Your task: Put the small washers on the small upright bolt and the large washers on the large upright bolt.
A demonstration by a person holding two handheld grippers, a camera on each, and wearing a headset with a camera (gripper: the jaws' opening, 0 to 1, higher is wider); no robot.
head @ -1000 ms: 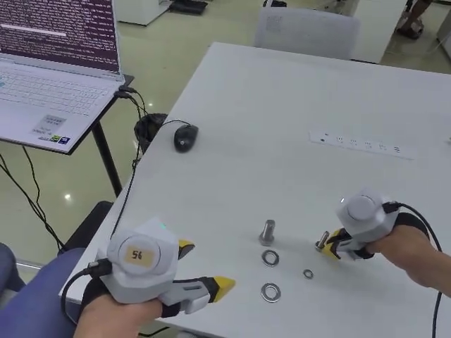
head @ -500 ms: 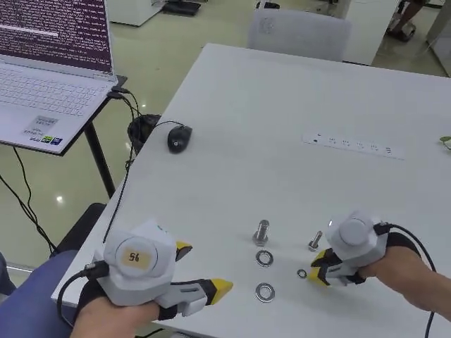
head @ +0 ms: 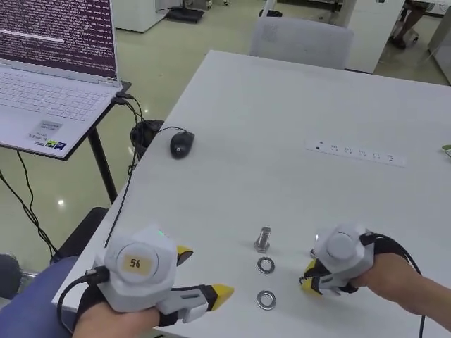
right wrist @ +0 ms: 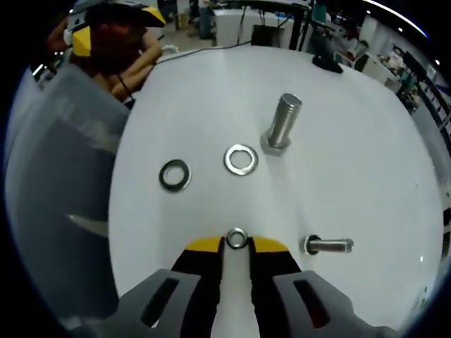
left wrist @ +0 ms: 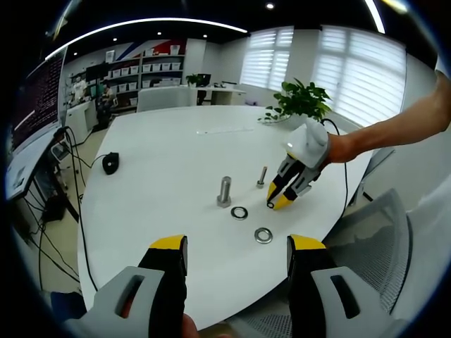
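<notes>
The large upright bolt [head: 263,239] stands near the table's front edge, with two large washers [head: 266,265] [head: 266,300] lying flat in front of it. My right gripper [head: 309,279] is low on the table to their right. In the right gripper view its jaws are nearly together on a small washer [right wrist: 237,238] at their tips, and the small bolt [right wrist: 328,245] stands just beside it. My left gripper [head: 204,271] hovers open at the front left with nothing between its fingers. In the left gripper view the large bolt [left wrist: 224,191] and small bolt [left wrist: 261,176] are ahead.
A black mouse [head: 182,144] and a white power strip [head: 356,152] lie farther back on the white table [head: 282,105]. An open laptop [head: 49,91] sits on a stand to the left. A grey chair [head: 301,39] is at the far edge.
My right gripper has come down from beside the small bolt toward me and settled on the small washer. The left gripper has barely moved.
</notes>
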